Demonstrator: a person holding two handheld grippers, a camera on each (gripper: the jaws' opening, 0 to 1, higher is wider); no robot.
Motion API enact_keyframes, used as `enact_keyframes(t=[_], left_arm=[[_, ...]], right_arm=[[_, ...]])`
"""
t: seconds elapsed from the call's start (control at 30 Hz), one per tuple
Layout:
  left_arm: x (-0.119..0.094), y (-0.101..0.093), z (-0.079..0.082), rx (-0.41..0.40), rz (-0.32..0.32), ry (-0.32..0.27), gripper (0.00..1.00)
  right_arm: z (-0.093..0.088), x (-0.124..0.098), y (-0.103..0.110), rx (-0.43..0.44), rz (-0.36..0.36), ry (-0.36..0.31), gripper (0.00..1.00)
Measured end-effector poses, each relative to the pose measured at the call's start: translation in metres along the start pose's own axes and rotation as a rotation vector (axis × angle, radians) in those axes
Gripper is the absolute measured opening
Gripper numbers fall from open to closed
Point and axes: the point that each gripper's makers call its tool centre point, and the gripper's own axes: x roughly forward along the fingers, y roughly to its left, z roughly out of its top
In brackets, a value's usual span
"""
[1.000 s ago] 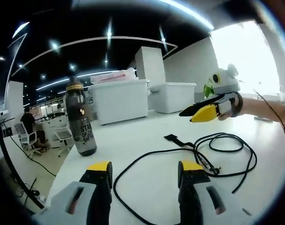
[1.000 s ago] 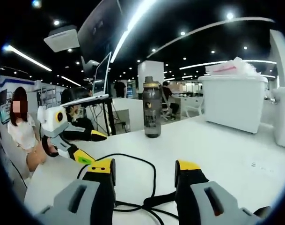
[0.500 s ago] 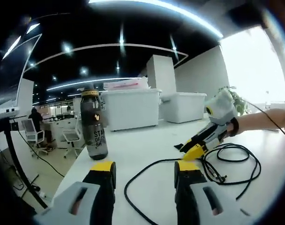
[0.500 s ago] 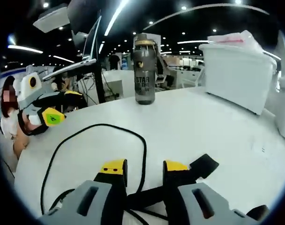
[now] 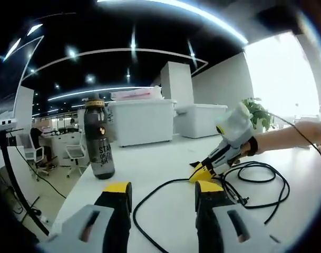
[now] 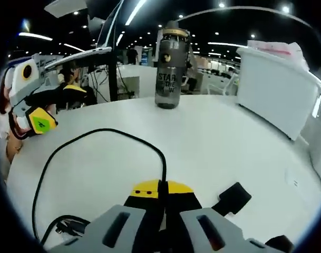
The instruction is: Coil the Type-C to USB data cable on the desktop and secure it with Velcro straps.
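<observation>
The right gripper (image 6: 161, 188) is clamped on the black cable (image 6: 102, 133), which loops across the middle of the white tabletop (image 6: 218, 142). The left gripper (image 5: 161, 191) hovers wide open near the bottle (image 5: 97, 138).

left gripper (image 5: 159, 191): grey bodies, black jaws, yellow tips. right gripper (image 6: 161, 191): same; white housing, black wrist strap.

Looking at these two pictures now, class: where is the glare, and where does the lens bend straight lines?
Left gripper view: the window is blown out white behind the right gripper; ceiling lights curve into arcs. Right gripper view: even light, desk edge bowed, bottle sharp.
</observation>
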Motion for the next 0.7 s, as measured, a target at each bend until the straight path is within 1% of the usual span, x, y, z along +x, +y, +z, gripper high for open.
enact_keyframes(t=[0.03,0.07,0.13,0.2,0.27,0.33,0.37,0.4,0.43,0.47,0.5,0.57,0.6,0.67,0.7], left_arm=[[0.0,0.0,-0.001,0.001,0.001,0.003,0.49],[0.001,0.0,-0.001,0.002,0.002,0.005,0.49],[0.001,0.0,-0.001,0.005,0.002,0.004,0.49],[0.001,-0.002,0.0,0.008,0.001,0.001,0.49],[0.0,-0.001,0.001,0.017,0.005,-0.005,0.49],[0.0,0.003,0.003,0.024,0.029,-0.011,0.49],[-0.001,0.008,0.006,0.025,0.045,-0.021,0.49],[-0.002,0.011,0.01,0.025,0.053,-0.035,0.49],[-0.002,0.012,0.016,0.029,0.053,-0.061,0.49],[-0.001,0.011,0.023,0.034,0.04,-0.092,0.49],[0.0,0.005,0.031,0.032,0.005,-0.129,0.48],[0.004,-0.001,0.038,0.02,-0.034,-0.157,0.46],[0.007,-0.006,0.042,0.018,-0.06,-0.163,0.46],[0.014,-0.011,0.048,0.023,-0.084,-0.158,0.46],[0.019,-0.017,0.05,0.06,-0.114,-0.149,0.46]], right_arm=[[0.002,-0.002,0.001,0.02,0.0,-0.018,0.01],[0.009,-0.006,0.0,0.039,-0.011,-0.072,0.01],[0.017,-0.017,-0.004,0.013,-0.048,-0.121,0.01],[0.031,-0.032,-0.006,0.02,-0.07,-0.197,0.01],[0.045,-0.052,-0.008,0.027,-0.09,-0.276,0.01],[0.058,-0.073,-0.005,0.038,-0.094,-0.367,0.01],[0.064,-0.084,-0.002,0.036,-0.09,-0.406,0.01],[0.069,-0.095,-0.002,0.026,-0.102,-0.438,0.01],[0.074,-0.107,-0.001,0.009,-0.104,-0.477,0.01],[0.08,-0.117,-0.001,-0.005,-0.108,-0.512,0.01],[0.083,-0.128,-0.001,-0.018,-0.113,-0.53,0.01],[0.09,-0.147,-0.002,-0.019,-0.105,-0.58,0.01],[0.095,-0.156,0.0,-0.015,-0.087,-0.613,0.01],[0.101,-0.174,-0.003,-0.02,-0.105,-0.648,0.01],[0.103,-0.181,-0.004,-0.04,-0.116,-0.661,0.01]])
